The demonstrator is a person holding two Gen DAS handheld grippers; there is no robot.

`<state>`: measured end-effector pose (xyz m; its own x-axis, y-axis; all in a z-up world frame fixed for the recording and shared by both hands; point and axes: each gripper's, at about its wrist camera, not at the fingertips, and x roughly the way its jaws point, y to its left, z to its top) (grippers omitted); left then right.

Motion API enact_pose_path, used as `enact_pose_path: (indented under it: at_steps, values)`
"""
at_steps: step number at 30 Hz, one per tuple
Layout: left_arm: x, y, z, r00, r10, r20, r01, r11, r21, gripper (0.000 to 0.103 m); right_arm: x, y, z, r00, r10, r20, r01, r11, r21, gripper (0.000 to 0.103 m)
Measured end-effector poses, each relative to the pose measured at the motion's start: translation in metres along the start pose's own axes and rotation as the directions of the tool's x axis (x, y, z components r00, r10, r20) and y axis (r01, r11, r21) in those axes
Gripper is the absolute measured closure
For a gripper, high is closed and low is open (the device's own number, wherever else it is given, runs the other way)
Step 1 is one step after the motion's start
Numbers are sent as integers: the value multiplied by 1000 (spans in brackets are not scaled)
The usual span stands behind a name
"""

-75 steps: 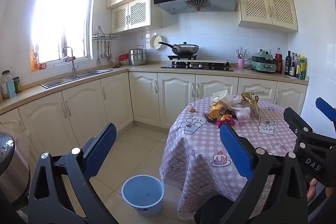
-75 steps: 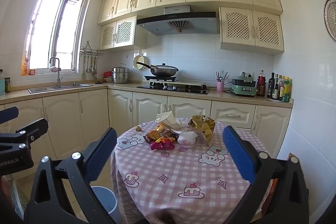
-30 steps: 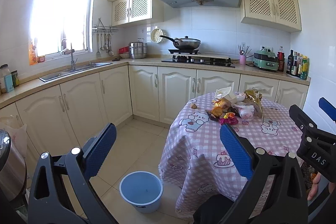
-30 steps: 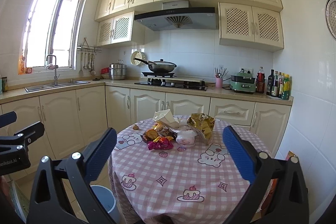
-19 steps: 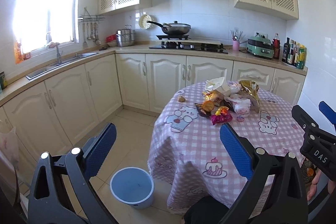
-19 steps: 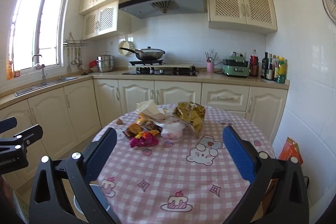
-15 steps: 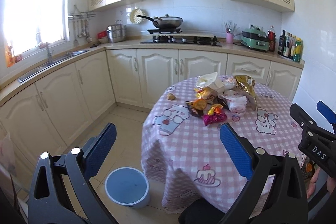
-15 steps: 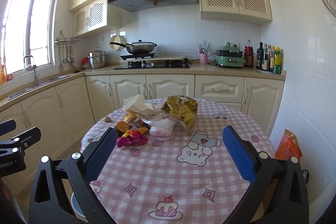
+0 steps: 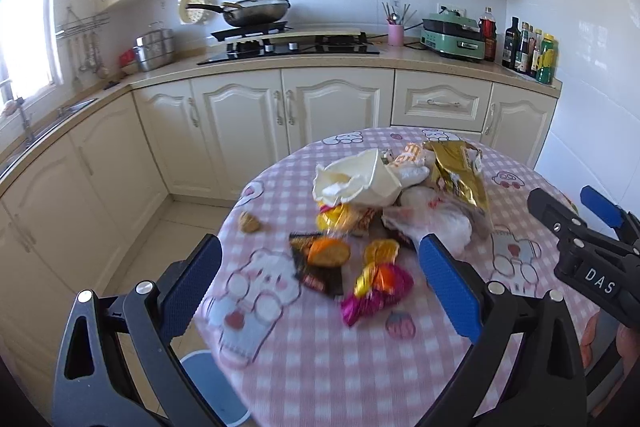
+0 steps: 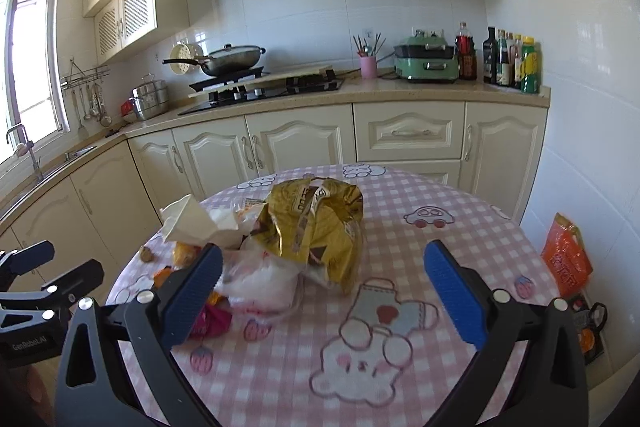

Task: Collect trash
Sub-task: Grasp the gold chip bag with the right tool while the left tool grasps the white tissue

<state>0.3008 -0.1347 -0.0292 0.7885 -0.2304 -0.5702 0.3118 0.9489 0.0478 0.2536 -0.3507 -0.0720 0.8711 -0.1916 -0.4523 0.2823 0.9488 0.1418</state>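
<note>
Blue-padded left gripper [image 9: 320, 287] wide open, empty — level over pink wrapper [image 9: 376, 293], right gripper [image 10: 322, 287] likewise — facing gold bag [image 10: 316, 223]

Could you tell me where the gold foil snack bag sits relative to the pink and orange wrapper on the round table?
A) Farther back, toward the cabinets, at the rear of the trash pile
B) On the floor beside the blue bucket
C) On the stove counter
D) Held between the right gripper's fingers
A: the gold foil snack bag lies at the back of the pile, while the pink and orange wrapper lies at its near edge.
</note>
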Motion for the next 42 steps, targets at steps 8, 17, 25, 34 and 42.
enact_pose_path:
  at_steps: [8, 17, 25, 34, 42]
  values:
    - [78, 5, 29, 995, -73, -68, 71, 997, -28, 8, 77, 6, 25, 994, 17, -108, -13, 999, 36, 4]
    - [130, -10, 37, 983, -130, -127, 128, 992, -21, 8, 124, -3, 24, 974, 33, -224, -17, 997, 76, 50]
    - [131, -17, 38, 977, -168, -133, 167, 986, -17, 28, 119, -2, 25, 977, 52, -207, -41, 997, 59, 101]
    - [100, -6, 37, 976, -202, -77, 197, 978, -67, 55, 82, -3, 38, 991, 65, -113, -60, 997, 51, 102]
    - [56, 2, 28, 982, -187, -38, 183, 980, -79, 58, 41, 18, 42, 991, 110, -76, -109, 994, 24, 102]
